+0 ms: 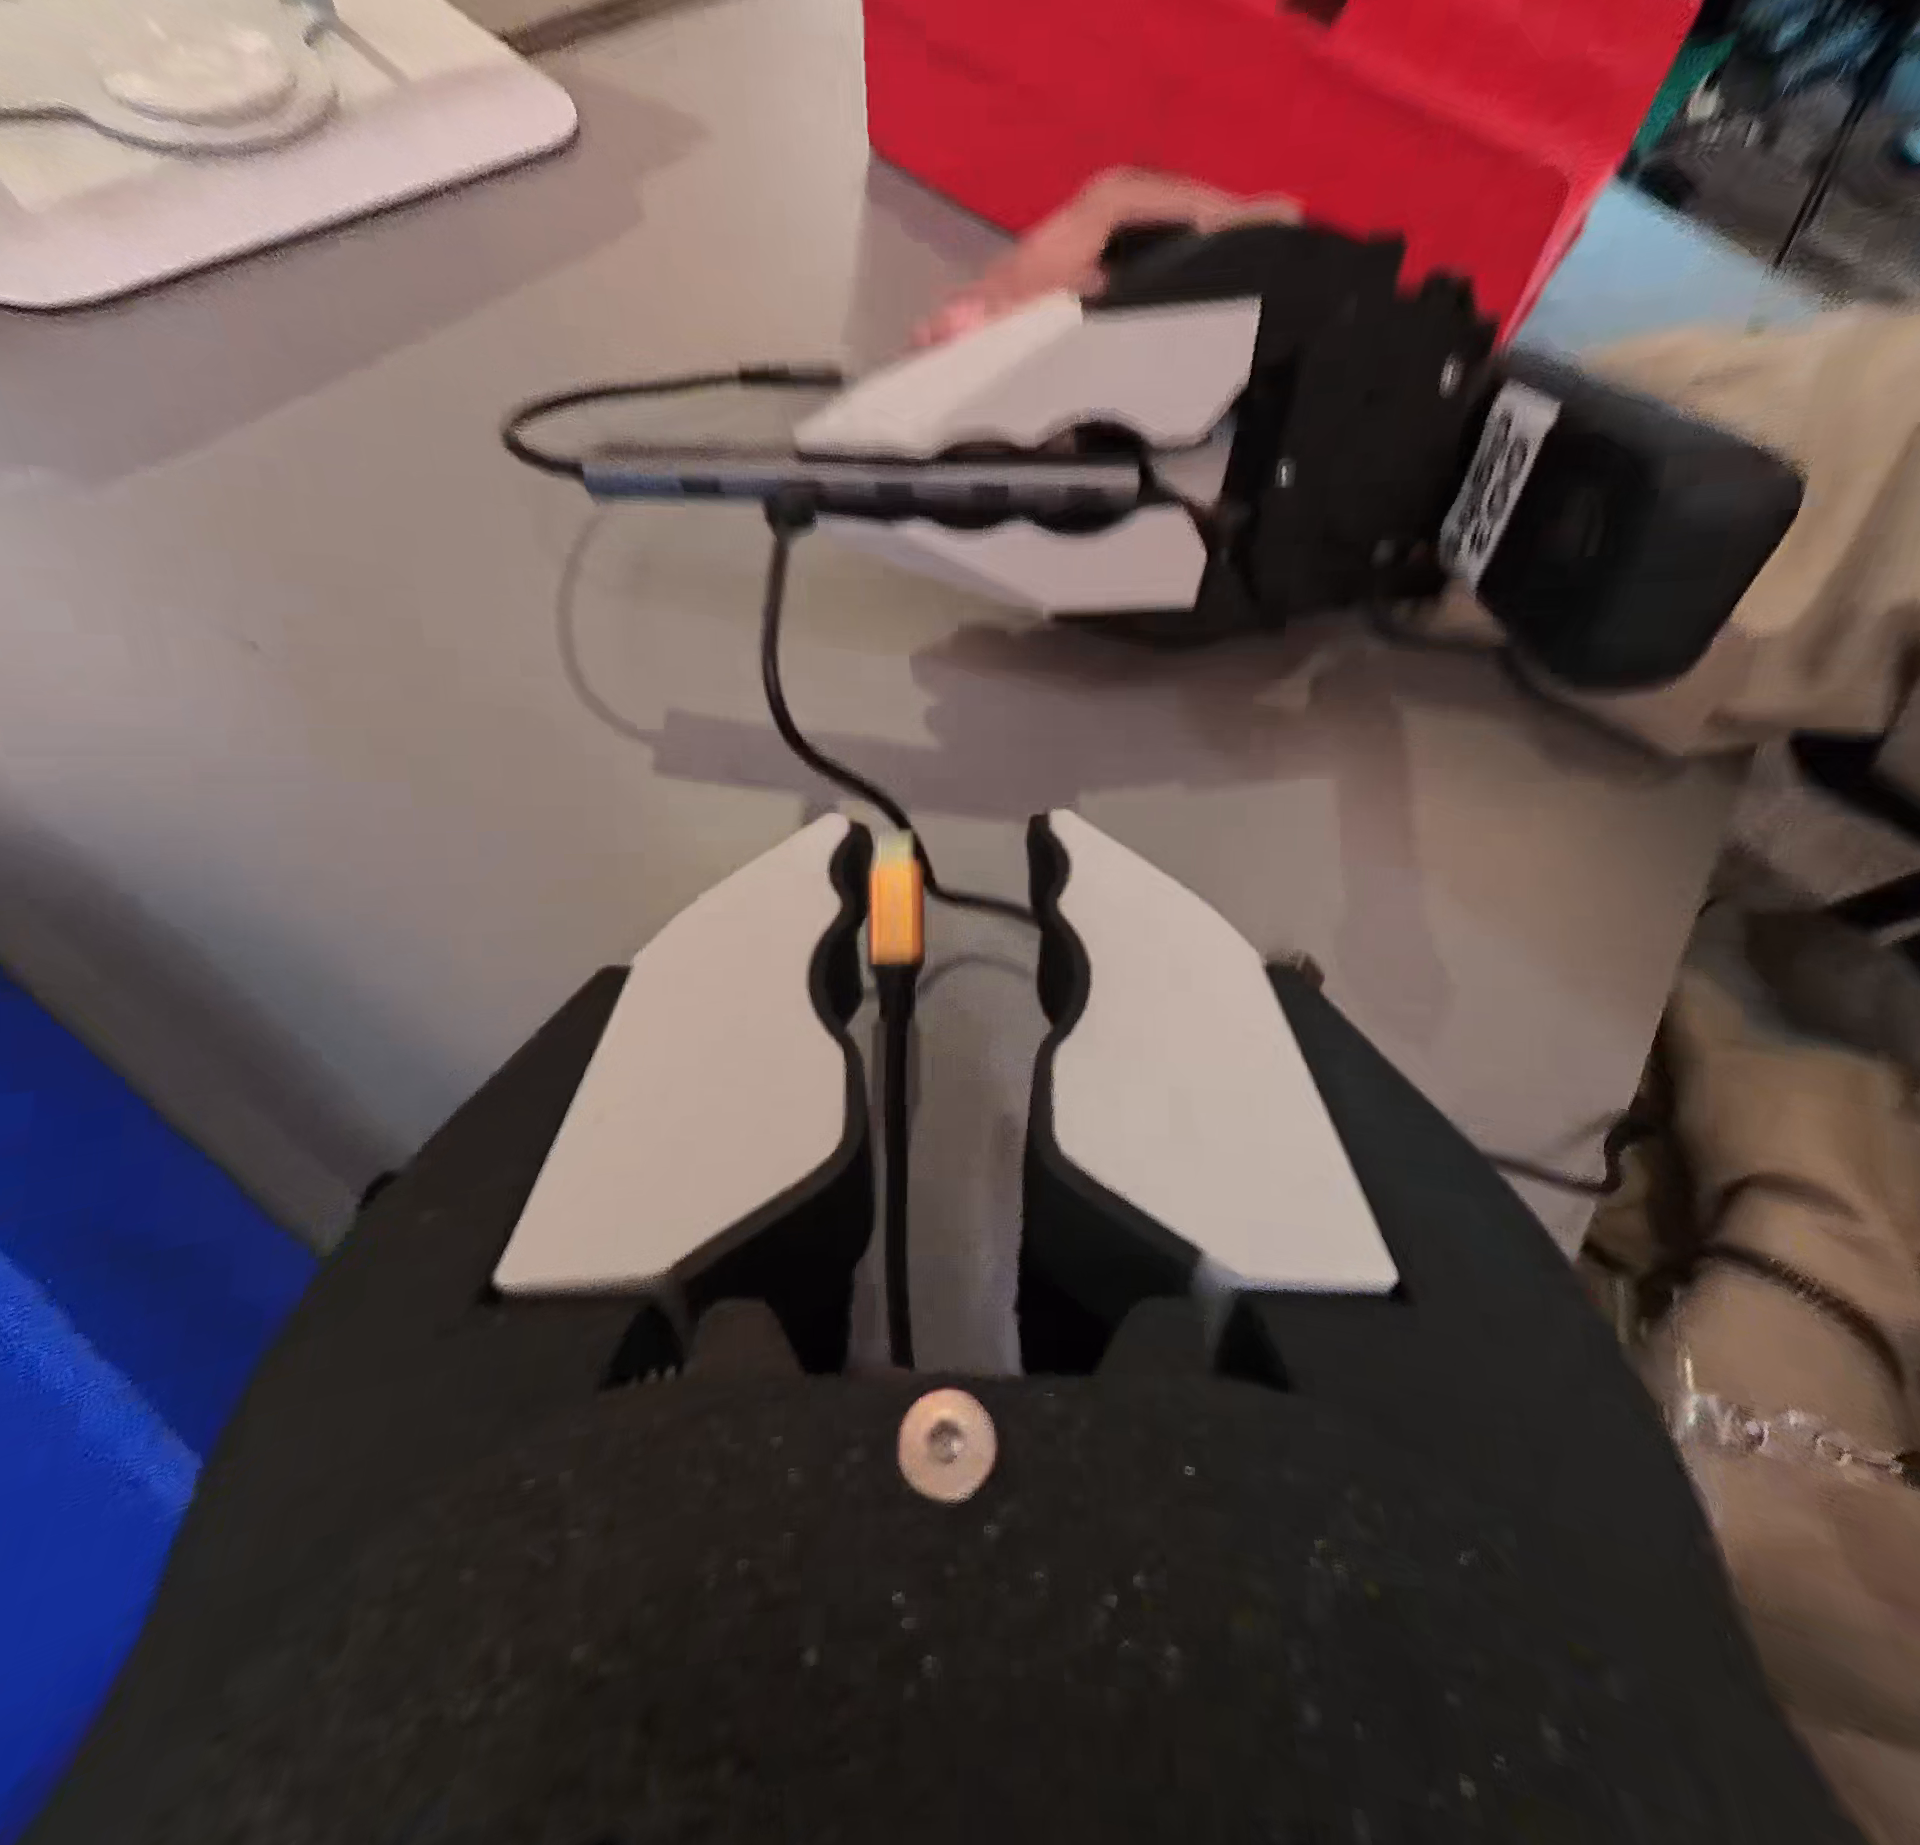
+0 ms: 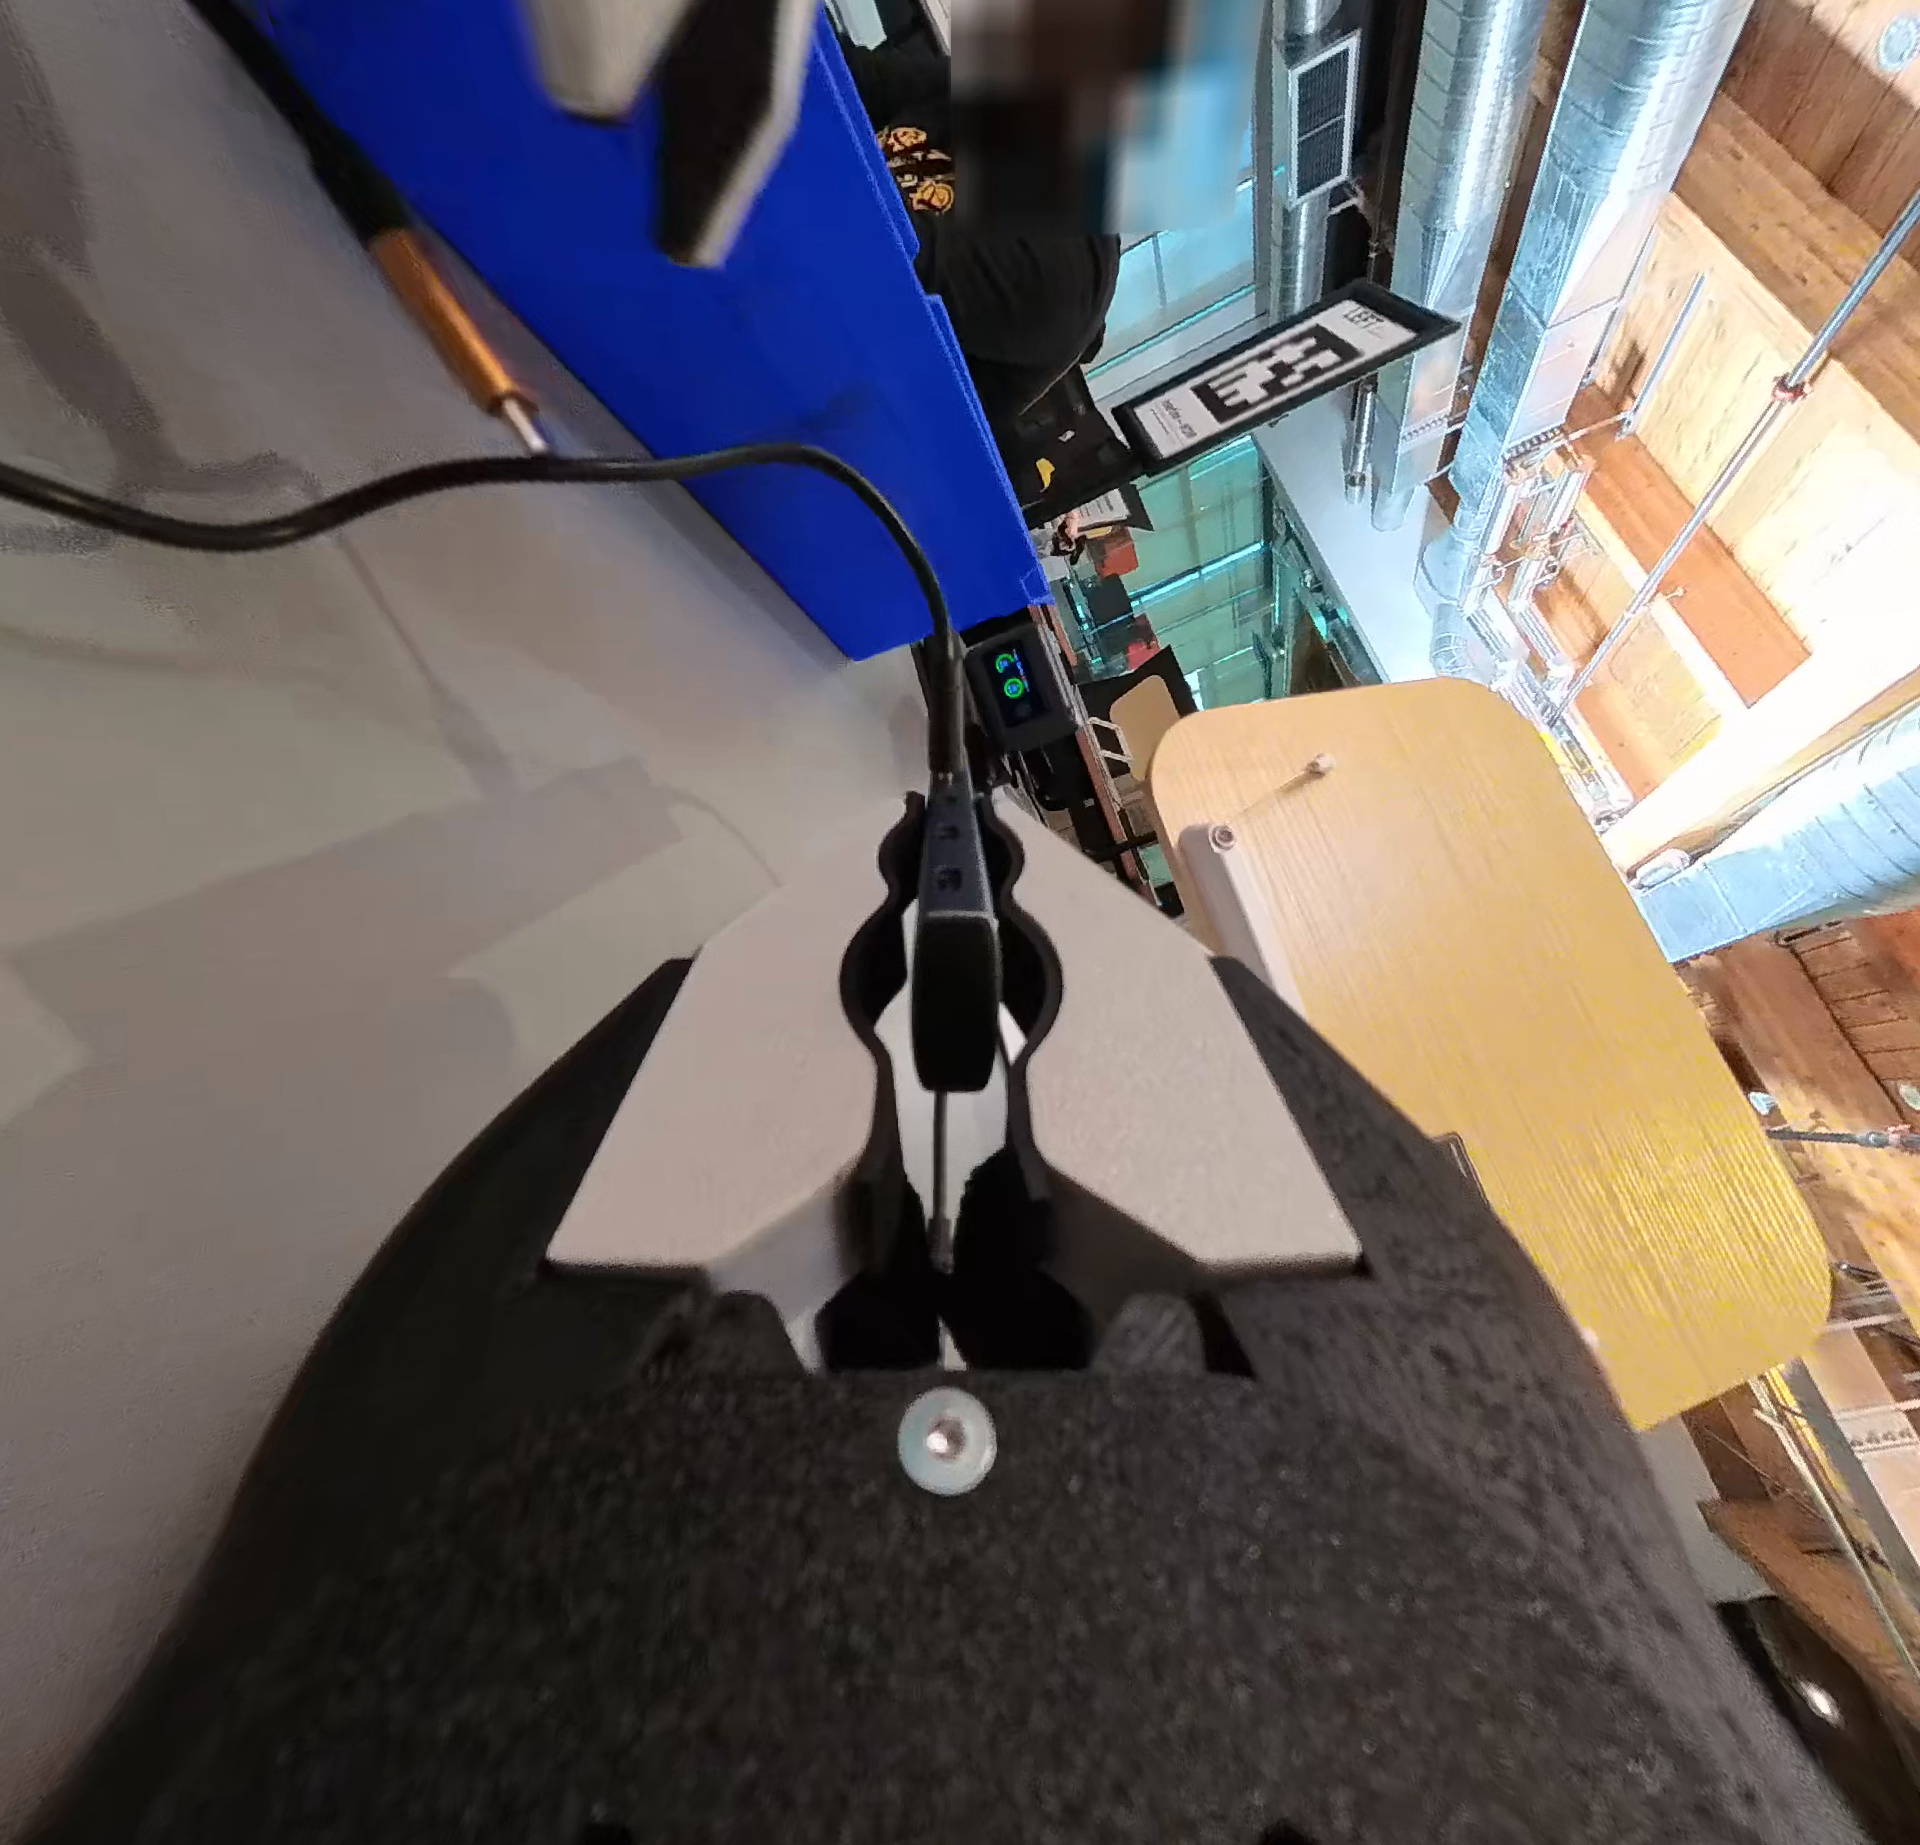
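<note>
My right gripper [image 2: 956,829] is shut on a slim grey USB hub [image 2: 954,974], held edge-on above the grey table [image 2: 312,756]. A black cable [image 2: 623,465] is plugged into the hub's far end and trails off to the left. In the left wrist view the right gripper [image 1: 862,481] holds the hub [image 1: 707,476] level, with a hand behind it. My left gripper [image 1: 945,839] is open just above the table. An orange plug [image 1: 894,902] on a black cable lies between its fingers, close to the left one. The plug [image 2: 447,330] rests on the table.
A red box [image 1: 1195,81] stands behind the right gripper. A blue bin [image 1: 104,1328] sits at the left, also in the right wrist view [image 2: 623,320]. A white tray [image 1: 260,185] lies far left. A person in beige clothing [image 1: 1766,424] is at the right. A wooden chair back [image 2: 1455,1016] is nearby. The left gripper's tips are roughly 9 cm from the right gripper's.
</note>
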Demonstrator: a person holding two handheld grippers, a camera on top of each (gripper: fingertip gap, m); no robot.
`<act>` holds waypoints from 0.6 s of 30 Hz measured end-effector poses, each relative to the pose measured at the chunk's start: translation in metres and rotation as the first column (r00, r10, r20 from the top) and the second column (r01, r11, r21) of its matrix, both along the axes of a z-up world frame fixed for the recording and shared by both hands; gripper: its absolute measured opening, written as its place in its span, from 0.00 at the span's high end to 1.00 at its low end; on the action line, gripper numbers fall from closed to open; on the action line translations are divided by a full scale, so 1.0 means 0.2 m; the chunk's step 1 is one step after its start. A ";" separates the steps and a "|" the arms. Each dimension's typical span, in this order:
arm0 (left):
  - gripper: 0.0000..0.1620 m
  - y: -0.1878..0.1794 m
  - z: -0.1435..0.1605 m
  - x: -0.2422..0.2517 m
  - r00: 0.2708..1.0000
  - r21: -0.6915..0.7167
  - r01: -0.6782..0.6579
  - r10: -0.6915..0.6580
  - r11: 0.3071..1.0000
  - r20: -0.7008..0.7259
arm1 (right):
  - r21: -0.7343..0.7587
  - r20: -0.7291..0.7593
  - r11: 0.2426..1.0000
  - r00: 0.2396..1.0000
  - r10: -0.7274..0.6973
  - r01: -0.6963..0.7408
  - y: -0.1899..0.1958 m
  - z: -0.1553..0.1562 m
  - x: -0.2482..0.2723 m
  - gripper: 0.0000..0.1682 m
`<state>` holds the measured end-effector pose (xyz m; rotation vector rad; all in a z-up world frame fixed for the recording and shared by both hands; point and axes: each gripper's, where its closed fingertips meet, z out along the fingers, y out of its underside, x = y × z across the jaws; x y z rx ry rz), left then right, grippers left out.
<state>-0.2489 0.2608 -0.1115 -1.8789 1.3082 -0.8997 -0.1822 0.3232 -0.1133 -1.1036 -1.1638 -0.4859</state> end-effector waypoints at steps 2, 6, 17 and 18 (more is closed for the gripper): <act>0.78 0.06 0.05 0.03 1.000 0.031 -0.031 0.031 0.999 0.004 | 0.006 0.010 1.000 1.000 0.010 -0.010 -0.01 0.00 -0.02 0.95; 0.76 0.15 0.01 0.11 0.996 0.108 -0.035 0.044 0.994 -0.079 | 0.044 0.037 0.998 0.999 0.039 -0.040 -0.05 0.03 -0.07 0.95; 0.94 0.22 -0.01 0.16 0.988 0.239 -0.074 0.103 0.968 -0.112 | 0.053 0.119 0.998 0.992 -0.051 0.045 -0.02 0.01 -0.03 0.95; 0.94 0.24 0.03 0.12 0.988 0.254 -0.096 0.123 0.963 -0.095 | 0.030 0.085 0.996 0.992 -0.092 0.090 0.02 0.01 0.04 0.95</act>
